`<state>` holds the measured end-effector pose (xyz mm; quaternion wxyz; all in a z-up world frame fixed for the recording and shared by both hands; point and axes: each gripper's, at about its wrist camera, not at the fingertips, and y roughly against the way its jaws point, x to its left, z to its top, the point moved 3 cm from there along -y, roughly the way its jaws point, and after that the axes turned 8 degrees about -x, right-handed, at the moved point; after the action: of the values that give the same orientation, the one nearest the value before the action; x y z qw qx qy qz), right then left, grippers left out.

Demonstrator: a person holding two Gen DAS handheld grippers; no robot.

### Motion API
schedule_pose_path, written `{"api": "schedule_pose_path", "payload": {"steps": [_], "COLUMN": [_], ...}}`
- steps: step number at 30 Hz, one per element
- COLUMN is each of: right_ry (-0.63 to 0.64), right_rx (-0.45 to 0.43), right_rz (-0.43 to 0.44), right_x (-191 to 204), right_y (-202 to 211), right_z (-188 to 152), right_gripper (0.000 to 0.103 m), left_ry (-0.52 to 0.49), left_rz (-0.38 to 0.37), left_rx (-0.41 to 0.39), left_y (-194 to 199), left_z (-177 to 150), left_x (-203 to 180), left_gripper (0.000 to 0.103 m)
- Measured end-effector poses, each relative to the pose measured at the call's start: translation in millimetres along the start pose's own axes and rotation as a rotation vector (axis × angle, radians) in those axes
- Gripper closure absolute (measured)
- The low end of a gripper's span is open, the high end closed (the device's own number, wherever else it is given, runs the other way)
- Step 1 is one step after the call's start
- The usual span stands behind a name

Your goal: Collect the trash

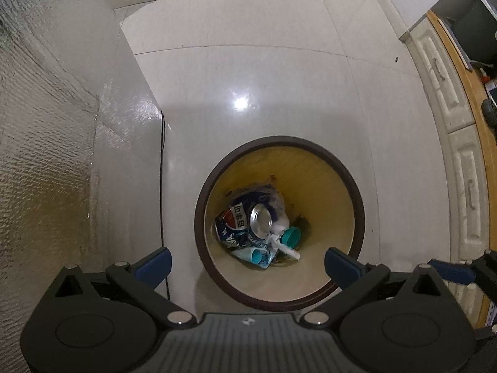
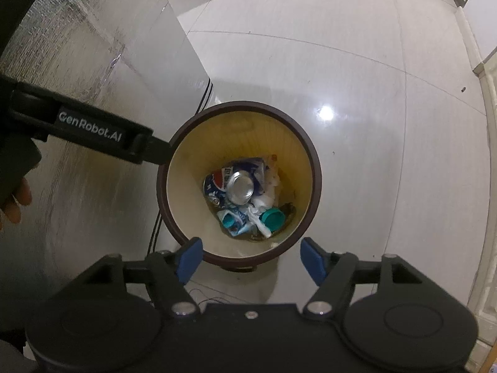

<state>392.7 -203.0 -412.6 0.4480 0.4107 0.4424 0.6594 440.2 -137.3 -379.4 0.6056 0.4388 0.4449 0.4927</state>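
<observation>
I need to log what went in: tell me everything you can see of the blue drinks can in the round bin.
The crushed blue metal drinks can lies on its side on the heap at the bottom of the round, dark-rimmed, cream-walled bin. Its bare silver end faces up; the blue wall carries a red, white and blue round logo and white lettering. Its body looks dented. It rests on crumpled wrappers, with white tissue against its silver end. Neither gripper touches it.

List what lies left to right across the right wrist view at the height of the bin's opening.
Person's hand → silvery wall panel → blue can inside the trash bin → teal cap → tiled floor → white cabinet front.
</observation>
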Motion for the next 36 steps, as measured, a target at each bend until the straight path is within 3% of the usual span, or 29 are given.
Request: {"api": "schedule_pose_path", "payload": {"steps": [11, 22, 28, 36], "right_ry": [-0.028, -0.088, -0.133, -0.214], "right_rx": [-0.039, -0.099, -0.131, -0.200], "right_rz": [-0.038, -0.093, -0.132, -0.172], "right_x": [-7, -5, -7, -11], "right_y": [9, 35, 56, 100], "right_z": [2, -2, -11, -17], "right_gripper": [0.020, 0.000, 0.000, 0.000], "left_ry": [0.002, -0.003, -0.007, -0.033], "left_rz": [0.029, 0.054, 0.061, 0.074], "left_rx": [-0.018, -0.021, -0.046, -0.151], "left_y": [20, 46, 65, 115], "left_z": [-10, -28, -38, -44], "left_x": [14, 21, 21, 12], "left_gripper": [0.000, 0.000, 0.000, 0.000]}}
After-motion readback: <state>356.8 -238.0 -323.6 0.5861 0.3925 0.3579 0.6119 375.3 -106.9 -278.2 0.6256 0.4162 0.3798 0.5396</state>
